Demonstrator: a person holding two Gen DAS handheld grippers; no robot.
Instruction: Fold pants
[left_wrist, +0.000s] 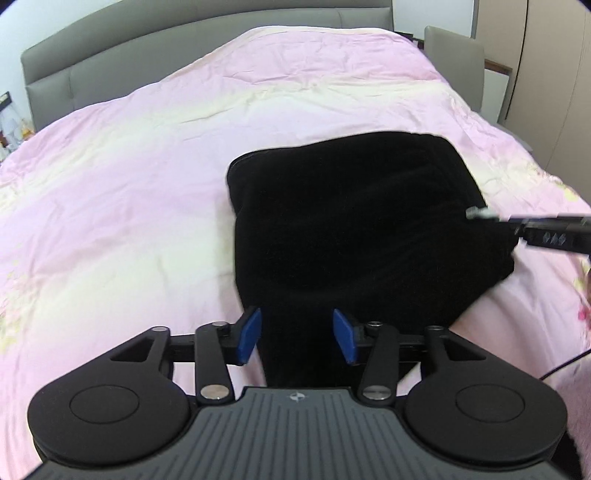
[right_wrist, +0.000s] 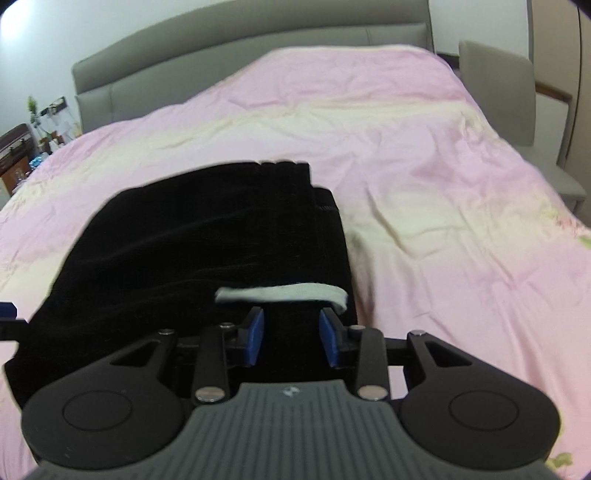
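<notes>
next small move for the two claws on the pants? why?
Probably close both claws on the near edge. The black pants lie part-folded on the pink bedcover. The left claw and right claw both stand open with black fabric between their blue pads, so neither grips yet; a white strip lies just ahead of the right one.

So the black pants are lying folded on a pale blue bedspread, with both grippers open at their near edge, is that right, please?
Not quite: the bedspread is pink with cream patches, not pale blue, as both wrist views show. The rest holds: the black pants lie folded on it, and the left gripper and right gripper are both open at their near edge.
</notes>
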